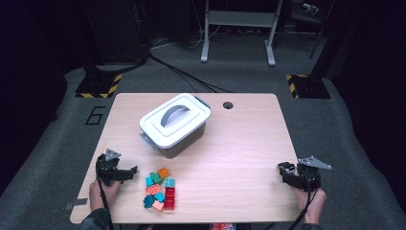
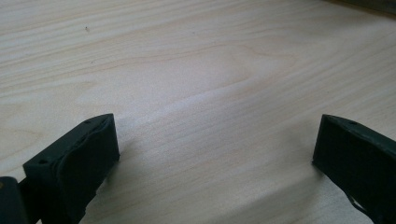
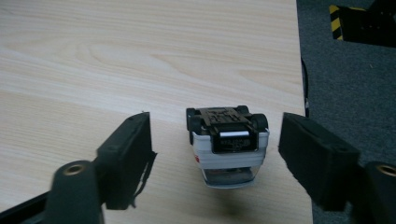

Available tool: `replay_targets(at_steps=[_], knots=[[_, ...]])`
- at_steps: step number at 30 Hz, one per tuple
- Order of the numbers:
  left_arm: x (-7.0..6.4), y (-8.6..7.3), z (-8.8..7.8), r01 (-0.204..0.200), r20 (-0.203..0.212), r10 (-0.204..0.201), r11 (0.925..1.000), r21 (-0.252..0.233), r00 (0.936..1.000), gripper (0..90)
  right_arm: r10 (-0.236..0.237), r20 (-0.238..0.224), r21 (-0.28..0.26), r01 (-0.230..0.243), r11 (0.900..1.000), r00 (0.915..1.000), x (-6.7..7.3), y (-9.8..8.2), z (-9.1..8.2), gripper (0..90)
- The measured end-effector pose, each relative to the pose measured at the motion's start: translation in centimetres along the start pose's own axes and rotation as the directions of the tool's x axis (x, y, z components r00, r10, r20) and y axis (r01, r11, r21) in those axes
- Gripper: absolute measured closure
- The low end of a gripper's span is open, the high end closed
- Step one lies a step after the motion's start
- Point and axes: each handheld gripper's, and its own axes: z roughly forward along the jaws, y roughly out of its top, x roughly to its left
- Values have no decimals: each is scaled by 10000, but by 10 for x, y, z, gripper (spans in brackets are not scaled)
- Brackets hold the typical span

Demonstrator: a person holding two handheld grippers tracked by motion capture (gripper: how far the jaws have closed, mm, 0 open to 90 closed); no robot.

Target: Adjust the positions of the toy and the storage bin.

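High view: pale wood surface (image 1: 249, 143) on grey carpet, dark room beyond. Lidded grey-white box (image 1: 175, 125), upper centre. Cluster of coloured bricks (image 1: 160, 189), lower left. Left gripper (image 1: 125, 173), fingers spread, nothing between. Right gripper (image 3: 215, 144), fingers parted, not pressing. Toy car (image 3: 228, 145), upside down between them near the surface's right edge; likely light, rigid, smooth-sided; take across its flanks.

Light falls from overhead onto the pale tabletop (image 1: 239, 143), leaving the room's edges black. Close views look soft and grainy, with faint shadows.
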Motion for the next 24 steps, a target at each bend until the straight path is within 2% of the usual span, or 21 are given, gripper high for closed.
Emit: replay_targets(at_steps=[2, 7, 10, 14, 17, 19, 21, 24], knots=[[0, 0, 0, -6, 1, 6, 10000, 1, 10000, 0, -43, 75, -43, 44, 10000, 10000, 3, 2, -4, 185], [0, 0, 0, -1, -1, 1, 10000, -4, 10000, 0, -165, -251, -425, 155, 9990, 9995, 12, 10, -19, 131], [0, 0, 0, -2, -5, 2, 10000, -2, 10000, 0, -409, -446, -558, 384, 9977, 9982, 23, 13, -26, 94], [0, 0, 0, 1, -6, -1, 10000, -6, 10000, 0, -632, -848, -637, 579, 9963, 9944, 45, 12, -28, 58], [0, 0, 0, 0, -2, 0, 10000, -7, 10000, 0, -913, -1202, -580, 848, 9947, 9885, 65, 8, -21, 50], [0, 0, 0, 1, -1, -1, 10000, -7, 10000, 0, -1145, -1394, -312, 1112, 9933, 9836, 77, 3, -11, 47], [0, 0, 0, 30, 8, -30, 10000, -76, 10000, 0, -1400, -1586, -77, 1406, 9900, 9774, 86, -3, 3, 46], [0, 0, 0, -6, 14, 6, 10000, -31, 10000, 0, -1483, -1696, 262, 1549, 9876, 9743, 94, -10, 18, 46]])
